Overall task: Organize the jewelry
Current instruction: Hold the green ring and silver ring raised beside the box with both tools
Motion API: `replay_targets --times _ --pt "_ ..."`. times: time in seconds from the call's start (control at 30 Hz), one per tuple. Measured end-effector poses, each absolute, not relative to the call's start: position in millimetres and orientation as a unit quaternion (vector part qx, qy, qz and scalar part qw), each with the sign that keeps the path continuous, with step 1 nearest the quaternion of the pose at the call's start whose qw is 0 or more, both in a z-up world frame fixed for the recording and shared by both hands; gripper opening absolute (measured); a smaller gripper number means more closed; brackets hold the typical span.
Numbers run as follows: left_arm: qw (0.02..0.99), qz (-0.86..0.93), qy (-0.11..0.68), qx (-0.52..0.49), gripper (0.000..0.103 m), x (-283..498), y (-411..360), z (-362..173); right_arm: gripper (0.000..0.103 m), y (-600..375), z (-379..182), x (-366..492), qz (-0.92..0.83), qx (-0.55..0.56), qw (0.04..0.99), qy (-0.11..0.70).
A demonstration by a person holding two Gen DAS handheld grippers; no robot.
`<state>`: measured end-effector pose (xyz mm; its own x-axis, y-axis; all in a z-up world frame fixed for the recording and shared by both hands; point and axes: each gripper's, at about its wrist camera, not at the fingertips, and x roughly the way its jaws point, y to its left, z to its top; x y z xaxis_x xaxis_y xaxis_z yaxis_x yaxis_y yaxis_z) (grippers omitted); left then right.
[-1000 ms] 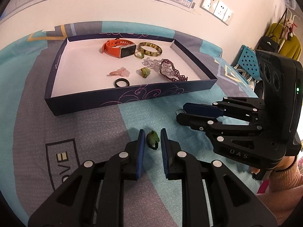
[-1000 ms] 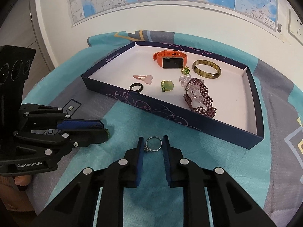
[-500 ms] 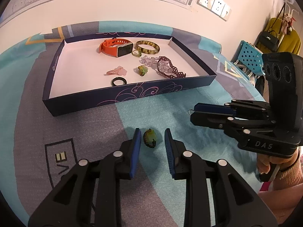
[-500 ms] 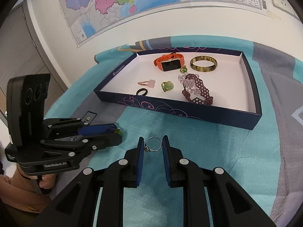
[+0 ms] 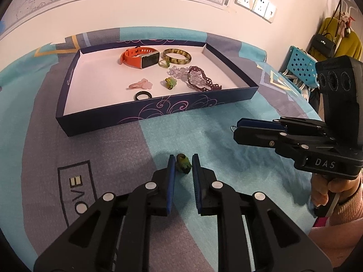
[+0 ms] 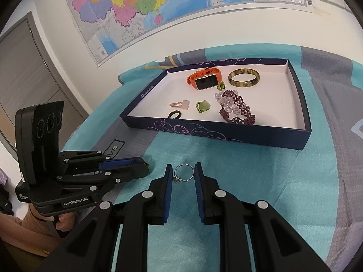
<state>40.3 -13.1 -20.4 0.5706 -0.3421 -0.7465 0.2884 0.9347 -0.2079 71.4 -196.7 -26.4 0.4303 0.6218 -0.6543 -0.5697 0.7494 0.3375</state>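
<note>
The left gripper, black with blue pads, has come down to a tight clamp on a small green, bird-shaped trinket pinched between its pads above the teal and grey patterned cloth that covers the table. The right gripper, of the same make, is closed on a thin silver ring with a small stone, which stands upright between its pads, the stone near the left pad. In the left wrist view the right gripper lies off to the right, level and sideways on, with a little of the ring's wire showing at its tip and a hand in a pink sleeve on its handle. Both pieces are well short of the shallow dark blue box with a white floor and swirl-printed walls, which sits farther back on the cloth. Inside it lie an orange-strapped smartwatch and a mottled brown-green bangle toward the back, with a small green ring between them. A clear-bead bracelet and a dark red beaded bracelet touch each other toward the right. A pink flower hair clip, a green flower-shaped ring and a plain black ring lie nearer the front wall. A coloured wall map hangs behind.
</note>
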Motion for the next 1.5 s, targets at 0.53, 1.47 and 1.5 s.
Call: replay_targets --times 0.53,1.47,1.5 --pt "0.885 -0.177 0.431 -0.019 0.029 39.3 -16.1 -22.1 0.018 -197.6 -27.2 69.6 0.357 0.037 0.843 0.400" --pt "0.897 -0.173 0.407 -0.014 0.015 34.6 -17.0 -2.6 0.018 -203.6 -18.4 67.7 0.358 0.041 0.850 0.384" --pt "0.897 -0.173 0.406 -0.014 0.015 34.6 -16.8 -1.5 0.018 -203.6 -17.8 67.5 0.358 0.041 0.851 0.383"
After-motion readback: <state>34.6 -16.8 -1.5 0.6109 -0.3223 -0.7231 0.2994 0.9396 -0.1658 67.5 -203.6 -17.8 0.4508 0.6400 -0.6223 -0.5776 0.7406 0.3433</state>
